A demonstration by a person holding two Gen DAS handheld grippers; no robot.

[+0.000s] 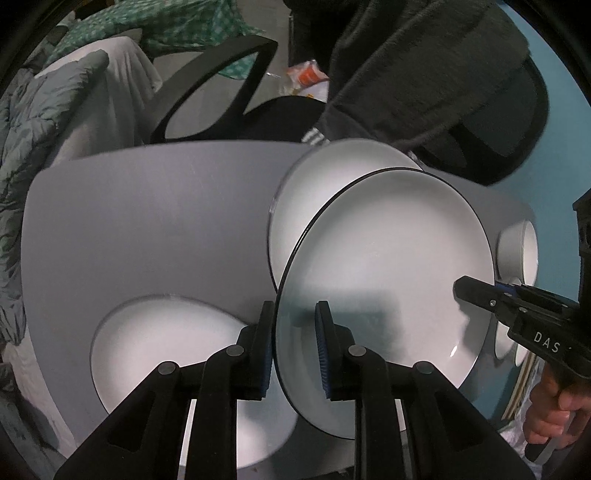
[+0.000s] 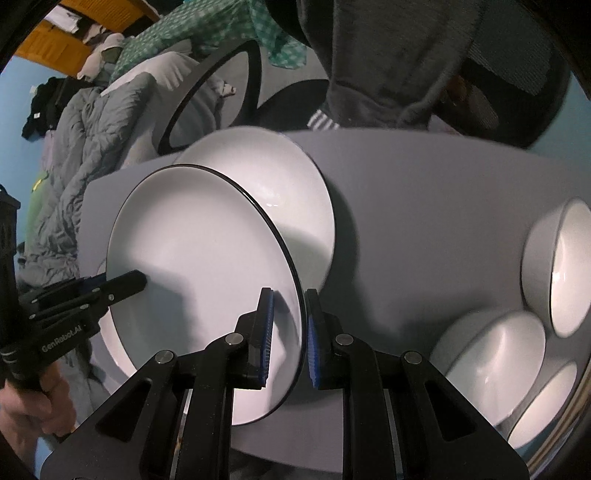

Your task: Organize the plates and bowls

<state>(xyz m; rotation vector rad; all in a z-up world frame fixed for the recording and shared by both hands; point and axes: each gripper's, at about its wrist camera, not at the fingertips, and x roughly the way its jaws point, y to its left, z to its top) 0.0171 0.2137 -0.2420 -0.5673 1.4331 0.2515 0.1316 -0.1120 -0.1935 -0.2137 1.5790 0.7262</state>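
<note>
White plate with a thin black rim (image 1: 388, 266), empty, lifted clear of the table and tilted, pinched at opposite edges by two black tongs. Left tongs (image 1: 295, 347) clamped on its near rim, blue pads either side of the edge; right tongs (image 2: 290, 338) clamped likewise on the opposite rim. Each tool visible in the other's camera, reaching in from the side, with a bare hand (image 2: 40, 402) on the left handle.

Just beyond the held plate, partly hidden by it, a second white plate (image 2: 280, 184) flat on the table, empty. Below and left of the left tongs, a third white plate (image 1: 166, 354), also empty. Right of the right tongs, three white bowls (image 2: 506, 354) close together near the table edge, nothing in them.

Underneath, a pale grey tabletop (image 1: 147, 221). Beyond it, a black chair frame (image 1: 214, 85), a dark hooded jacket (image 1: 424, 74), a grey quilt (image 2: 81, 140), green checked cloth (image 2: 207, 33), blue walls.
</note>
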